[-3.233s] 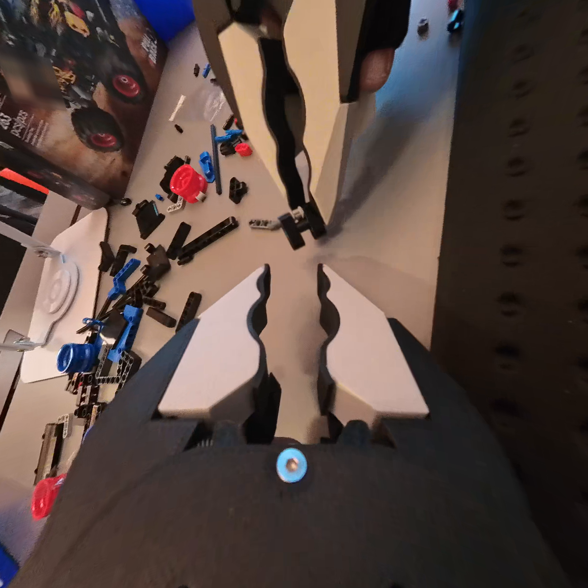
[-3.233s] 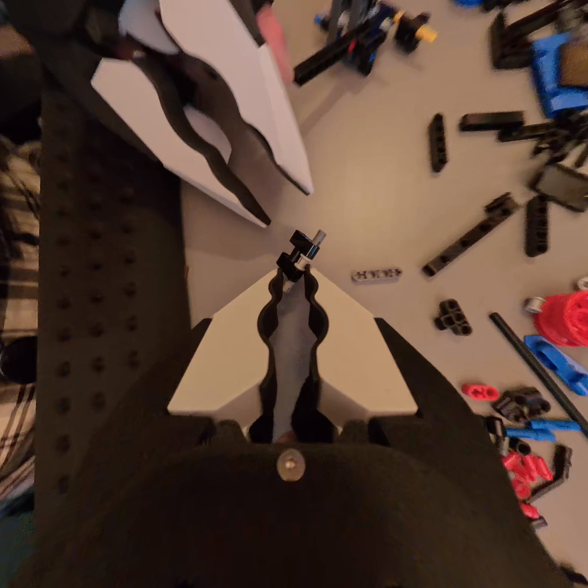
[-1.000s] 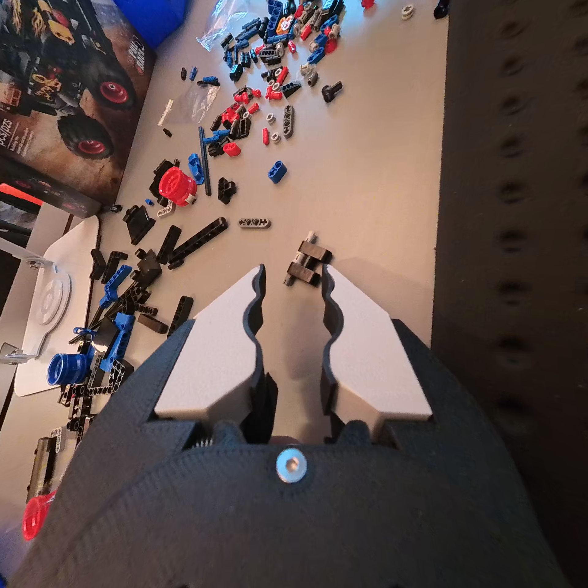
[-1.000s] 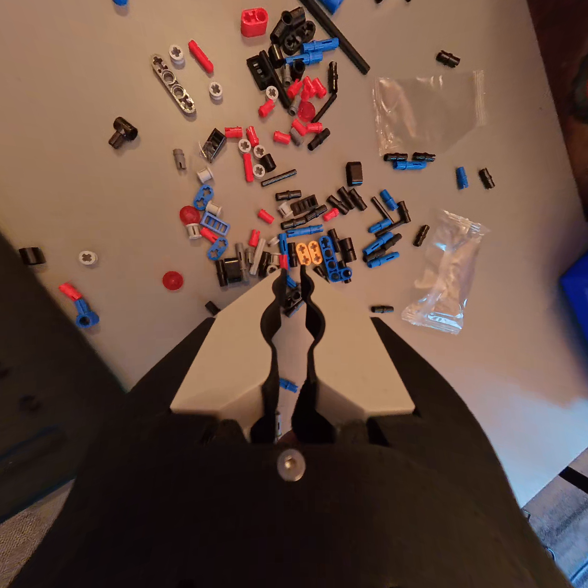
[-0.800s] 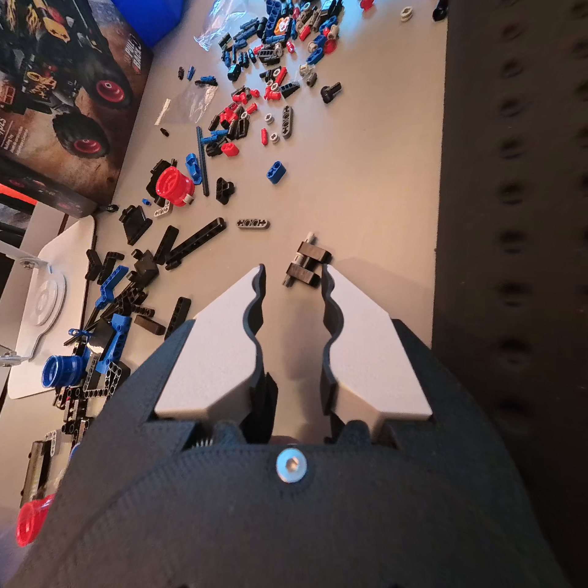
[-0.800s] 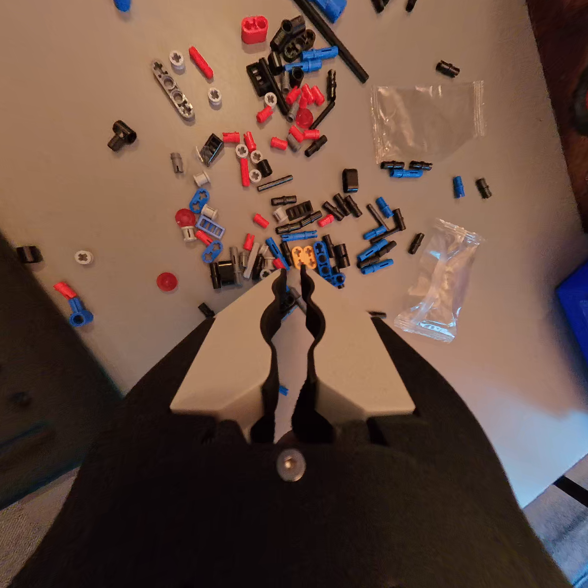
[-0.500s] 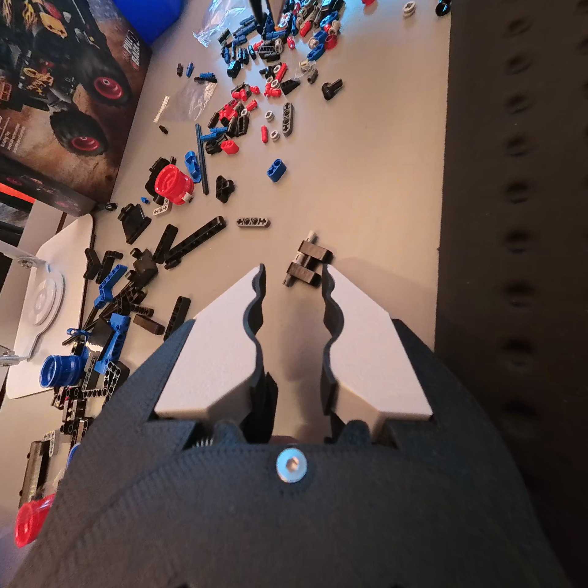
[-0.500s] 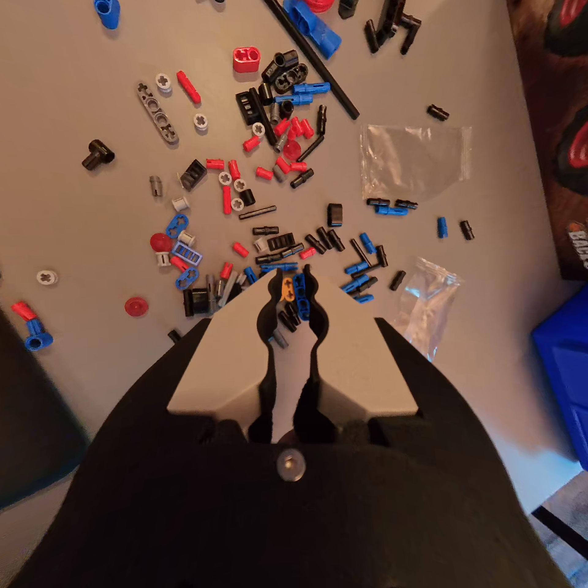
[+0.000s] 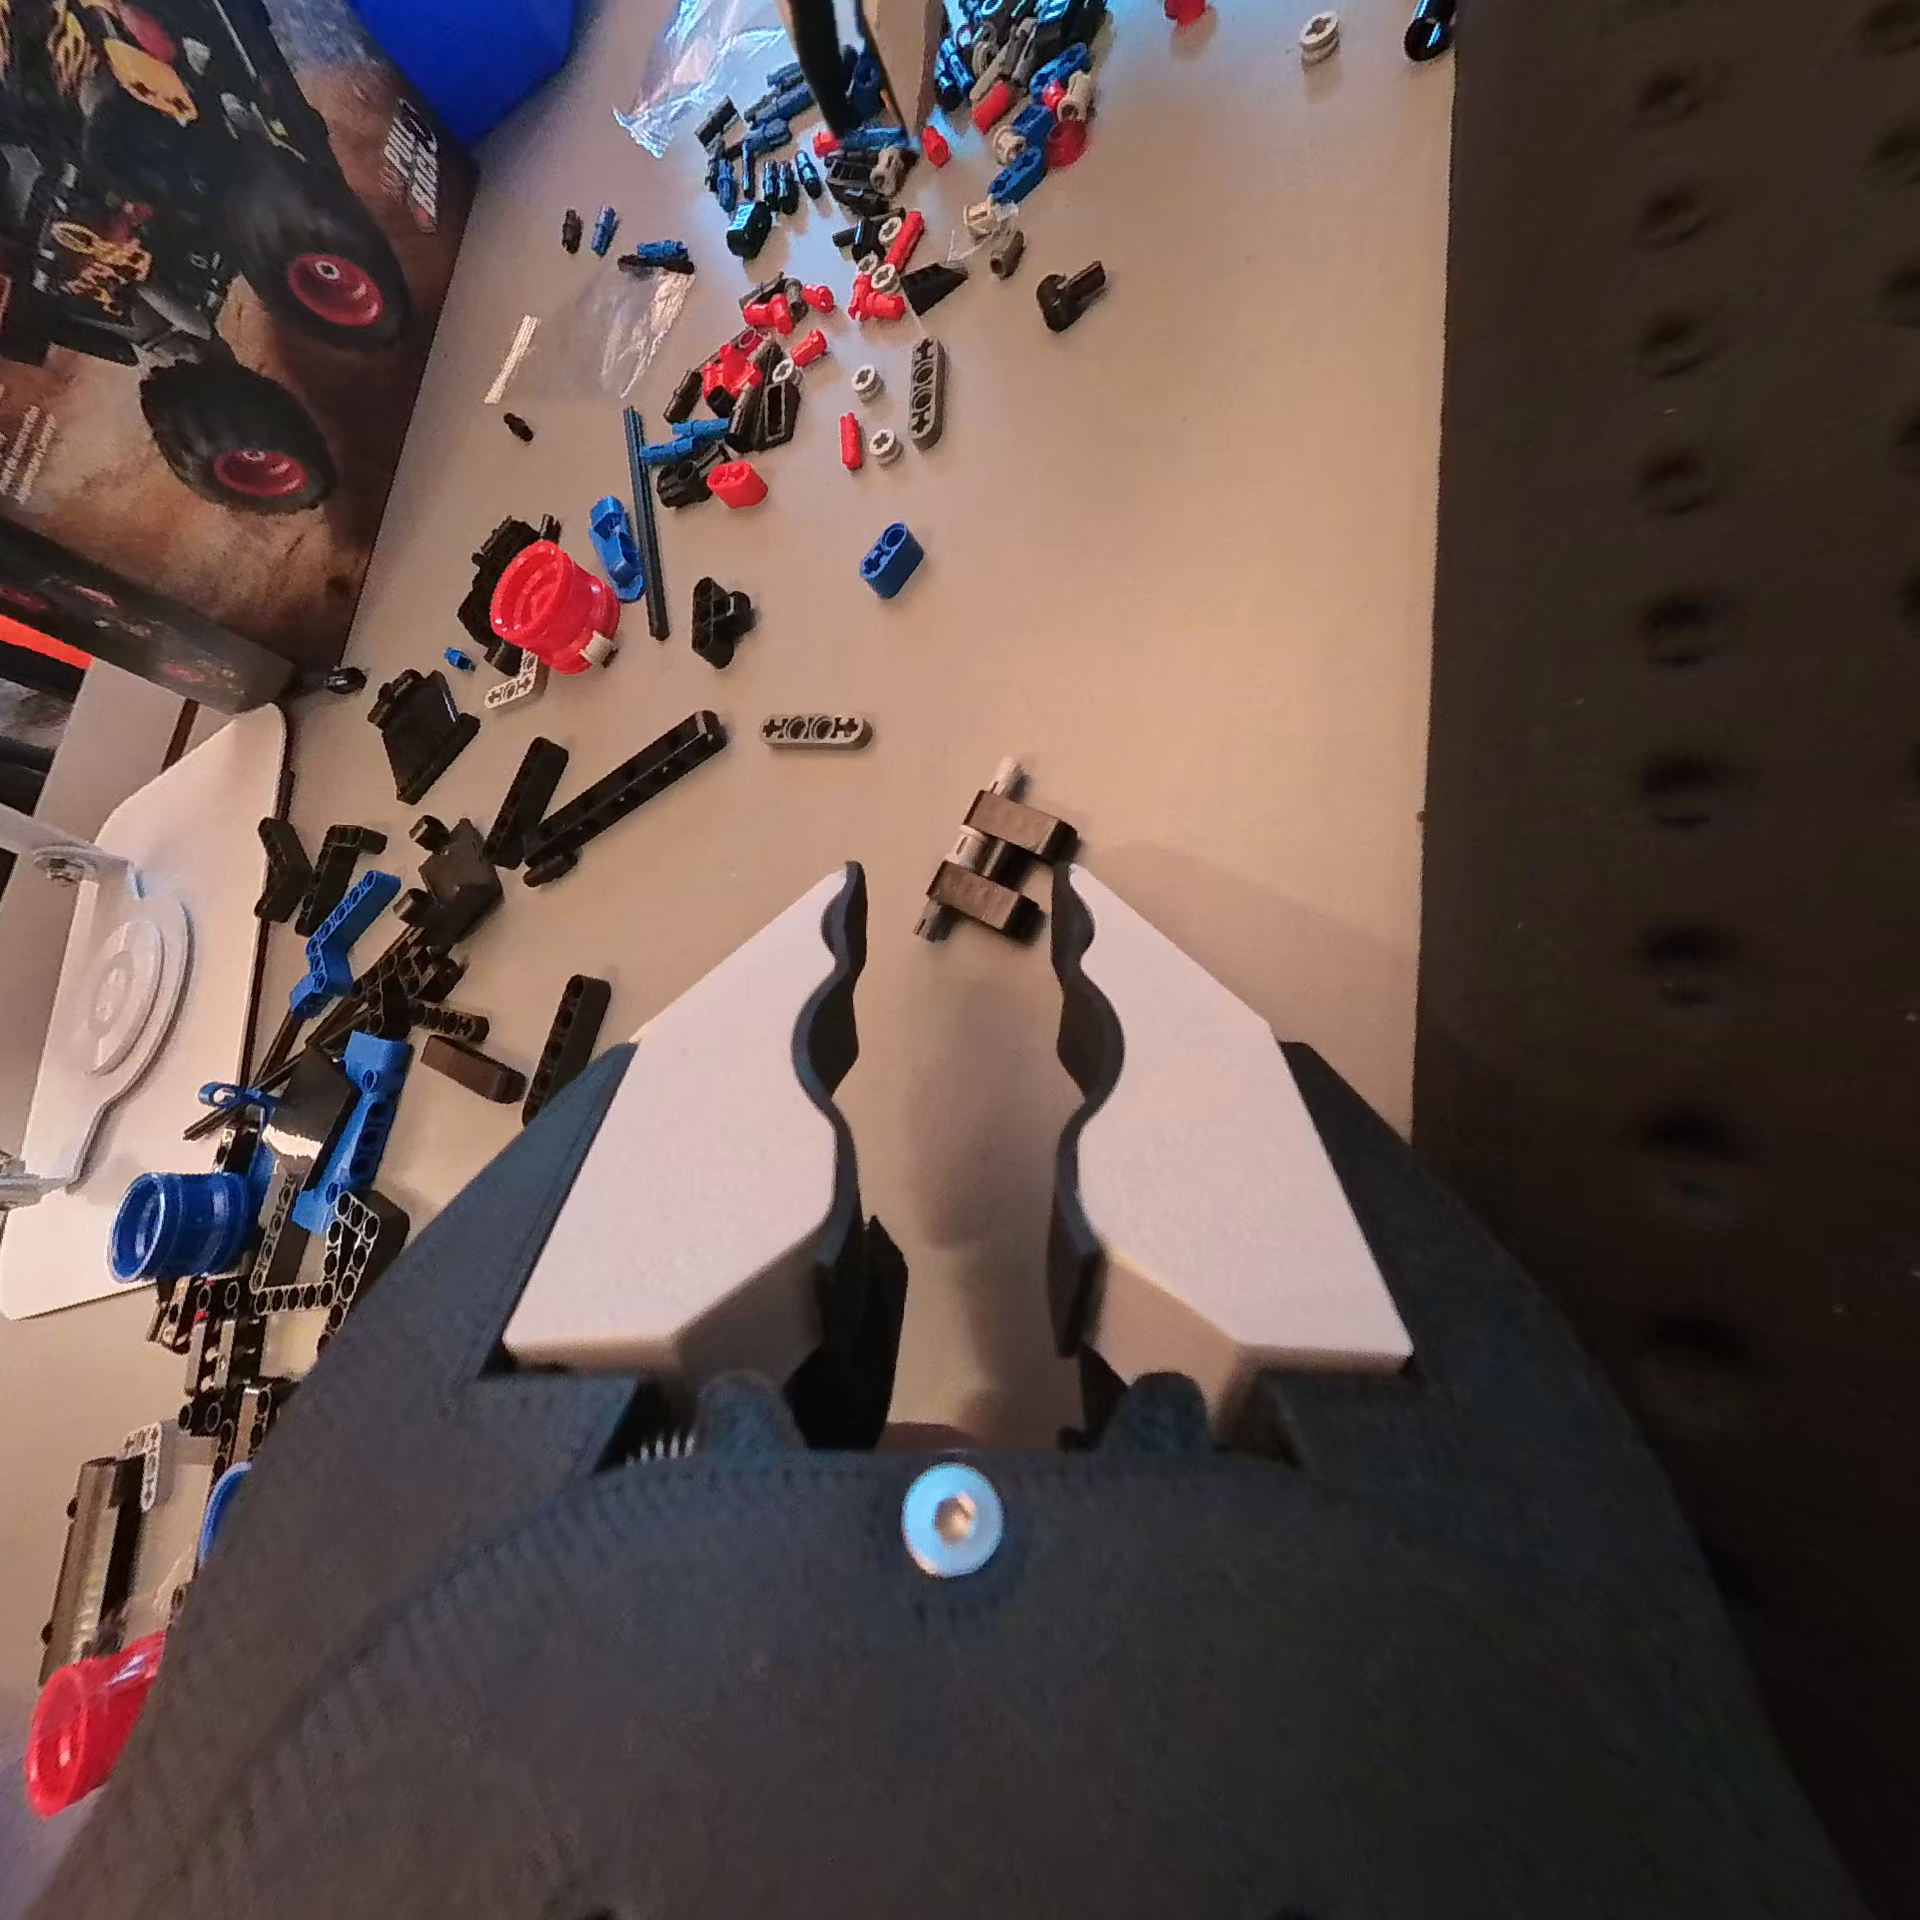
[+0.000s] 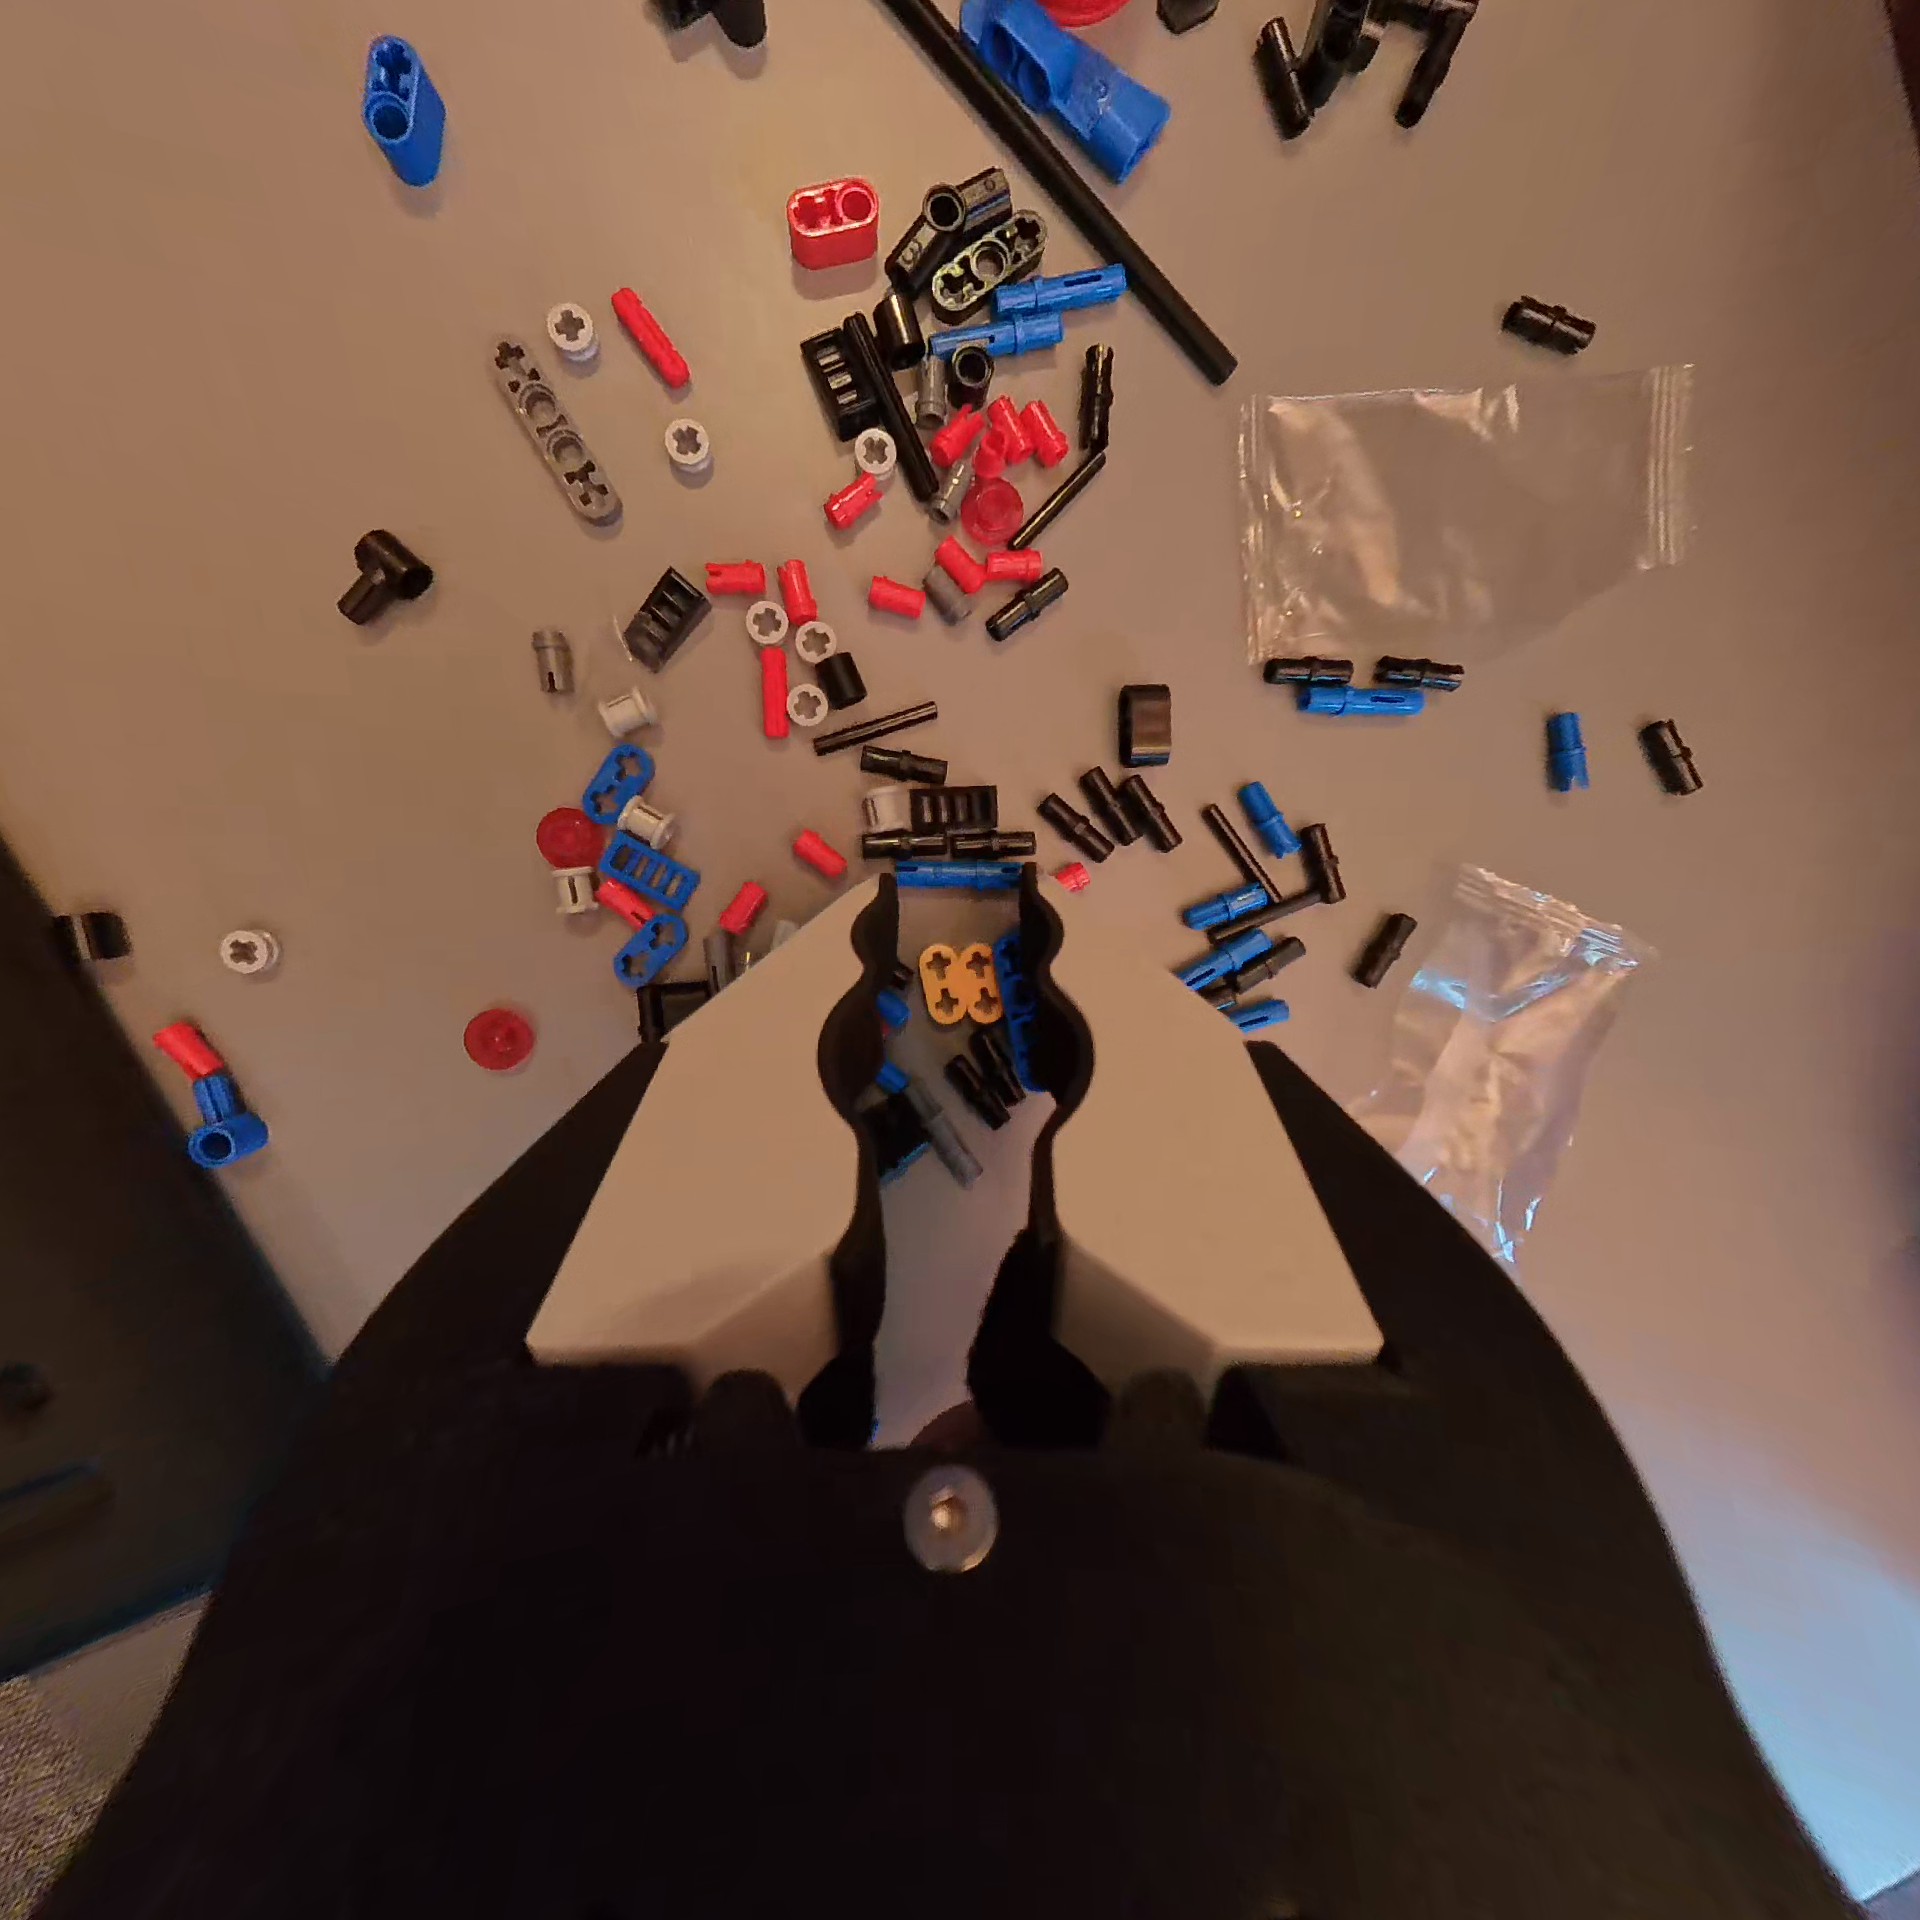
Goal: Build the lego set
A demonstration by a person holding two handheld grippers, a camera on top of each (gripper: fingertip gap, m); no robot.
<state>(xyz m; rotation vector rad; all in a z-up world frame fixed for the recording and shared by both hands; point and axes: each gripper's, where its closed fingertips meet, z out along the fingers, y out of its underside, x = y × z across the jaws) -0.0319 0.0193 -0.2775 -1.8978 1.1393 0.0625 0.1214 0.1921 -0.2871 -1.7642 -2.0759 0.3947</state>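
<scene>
My left gripper [image 9: 958, 883] is open and empty, low over the grey table. A small black assembly on a grey axle [image 9: 992, 862] lies on the table just ahead of its tips, nearer the right finger. My right gripper [image 10: 956, 888] is open and empty above a pile of small pins and connectors. Two orange connectors [image 10: 961, 982], black pins [image 10: 987, 1075] and a grey pin [image 10: 940, 1127] show between its fingers, and a blue pin [image 10: 956, 873] lies across its tips. The right gripper also shows far off in the left wrist view [image 9: 862, 52].
The set's box [image 9: 156, 312] and a white plate [image 9: 104, 997] stand at the left. A black perforated board [image 9: 1683, 727] runs along the right. A red wheel hub [image 9: 551, 613], black beams [image 9: 623, 790] and two clear bags [image 10: 1455, 499] [image 10: 1496, 1049] lie about. There is about 25 centimetres between the tips of the two grippers. The red wheel hub [image 9: 551, 613] is about 15 centimetres from both grippers' fingertips.
The right gripper has let go of the black assembly, moved away over the pile of small parts, and opened its jaws wider. The left gripper has barely moved.
</scene>
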